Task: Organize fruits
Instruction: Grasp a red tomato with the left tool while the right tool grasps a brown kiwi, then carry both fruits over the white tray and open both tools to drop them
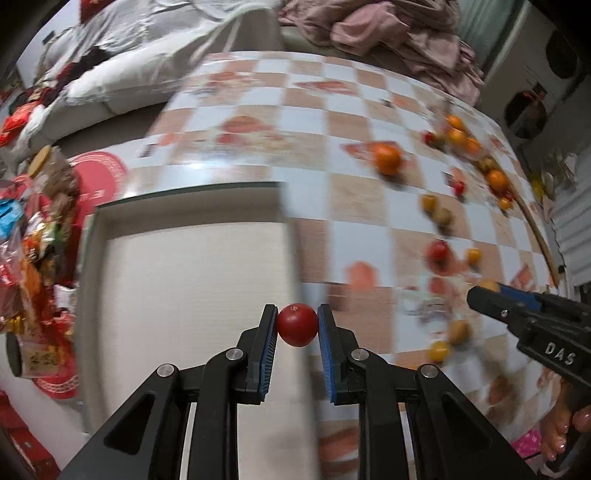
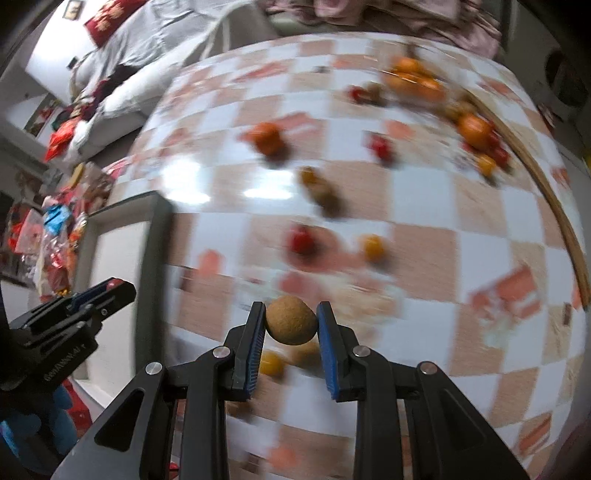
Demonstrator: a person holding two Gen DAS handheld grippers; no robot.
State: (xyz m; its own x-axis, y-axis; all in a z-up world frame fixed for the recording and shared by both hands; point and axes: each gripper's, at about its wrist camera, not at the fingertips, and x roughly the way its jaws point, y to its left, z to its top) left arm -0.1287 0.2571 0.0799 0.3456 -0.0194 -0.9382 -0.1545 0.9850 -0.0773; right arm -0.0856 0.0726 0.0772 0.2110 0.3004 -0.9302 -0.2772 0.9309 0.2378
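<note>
My left gripper is shut on a small red tomato and hangs over the right edge of a shallow white tray. My right gripper is shut on a round brown fruit above the checked tablecloth. In the left wrist view the right gripper enters from the right; in the right wrist view the left gripper shows at the left, over the tray. Several oranges, red, yellow and brown small fruits lie scattered on the cloth, blurred.
Bags of snacks and a red round box crowd the table's left end. A sofa with white cushions and pink clothes lies beyond. A wooden rim curves along the table's right edge. A person's bare foot shows below.
</note>
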